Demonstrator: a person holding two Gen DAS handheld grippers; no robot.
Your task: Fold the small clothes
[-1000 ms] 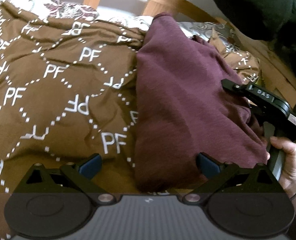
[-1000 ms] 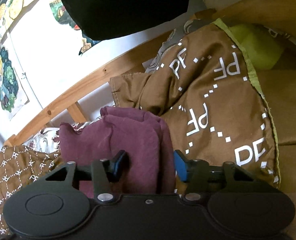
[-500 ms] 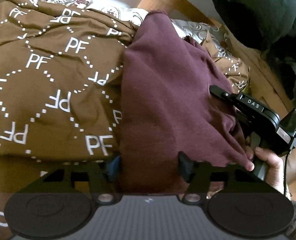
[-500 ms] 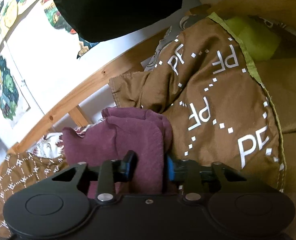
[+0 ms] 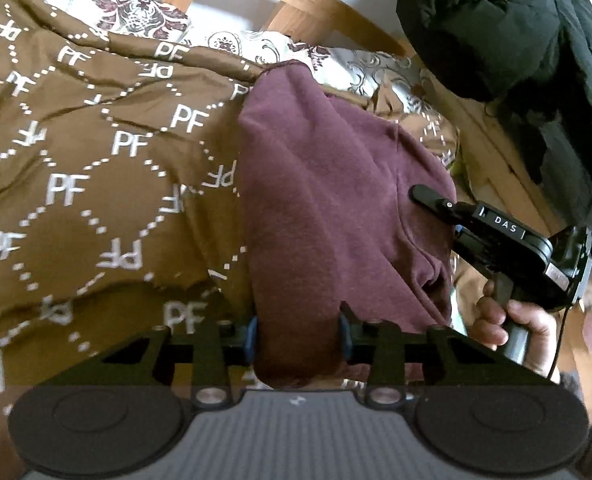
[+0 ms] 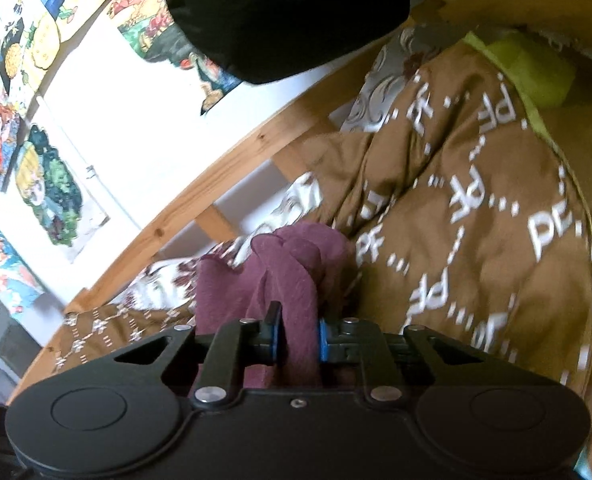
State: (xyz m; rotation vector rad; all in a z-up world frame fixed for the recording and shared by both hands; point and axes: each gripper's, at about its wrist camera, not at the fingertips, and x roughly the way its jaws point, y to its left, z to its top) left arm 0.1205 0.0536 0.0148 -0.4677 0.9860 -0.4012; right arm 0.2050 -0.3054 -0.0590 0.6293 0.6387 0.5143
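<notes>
Here we hold a maroon garment (image 5: 328,200) by its near edge with both grippers, over a brown bedspread (image 5: 95,168) printed with white "PF" letters. Our left gripper (image 5: 298,334) has just been closing, and its blue pads (image 5: 251,336) now pinch a thick bunch of the maroon cloth between them. From that grip the garment runs away from us toward the far side of the bed, lying on the bedspread with its far end close to a white floral sheet (image 5: 135,16).

Our right gripper (image 6: 298,340) has likewise just been closing, and its jaws now stand nearly together, squeezing a narrow gather of the same garment (image 6: 287,272). In the left wrist view we see that gripper (image 5: 496,240) at the garment's right edge, with our right hand (image 5: 512,320) around its handle.

Beyond the cloth a wooden bed rail (image 6: 199,184) crosses the scene. Colourful drawings (image 6: 47,184) hang on the white wall at the far left in the right wrist view. A black padded mass (image 5: 496,28) fills the far right corner of the left wrist view; what it is we cannot tell.
</notes>
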